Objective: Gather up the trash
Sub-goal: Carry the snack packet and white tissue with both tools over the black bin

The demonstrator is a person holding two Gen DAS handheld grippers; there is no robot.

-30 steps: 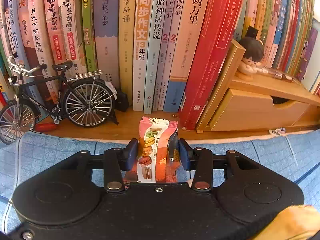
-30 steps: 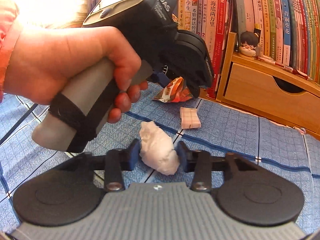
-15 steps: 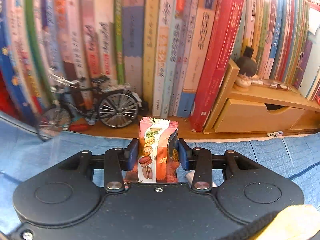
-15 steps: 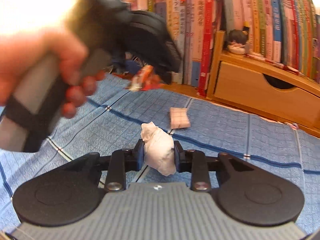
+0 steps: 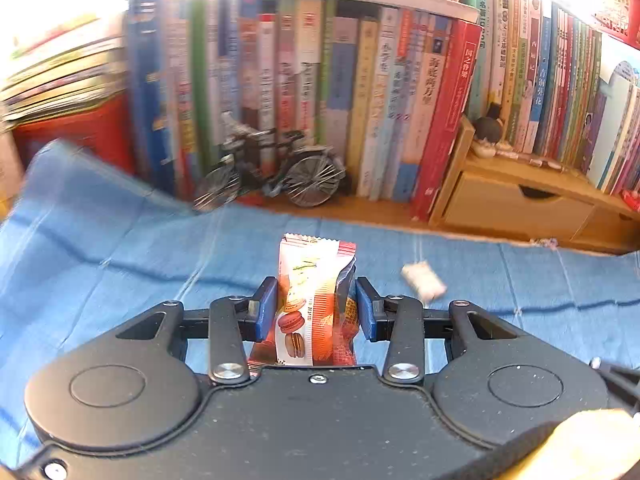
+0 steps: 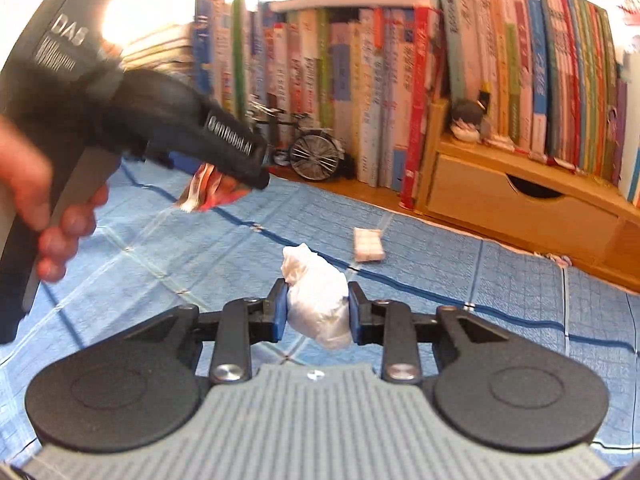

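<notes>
The wooden drawer box (image 5: 516,208) stands at the back beside the books (image 5: 360,92); its drawer is closed, so its content cannot be seen, and a small figurine (image 5: 490,132) sits on top of it.

The left gripper (image 5: 316,308) points down toward the blue cloth (image 5: 120,240) on the counter and grasps a macaron snack wrapper (image 5: 310,300) upright between its blue pads. In the right wrist view a hand (image 6: 48,208) holds this gripper by its handle, high at the left, with the wrapper hanging from its tip above the cloth. The right gripper (image 6: 318,312) is clenched on a crumpled white tissue (image 6: 318,304), which hangs clear of the cloth. A small pale packet (image 6: 368,244) lies on the cloth just beyond the tissue.

Compared with one second ago, the left gripper has gone up and back: the model bicycle (image 5: 272,176) and the books look farther and smaller, and more cloth is visible. The right gripper has also risen a little with the tissue.
</notes>
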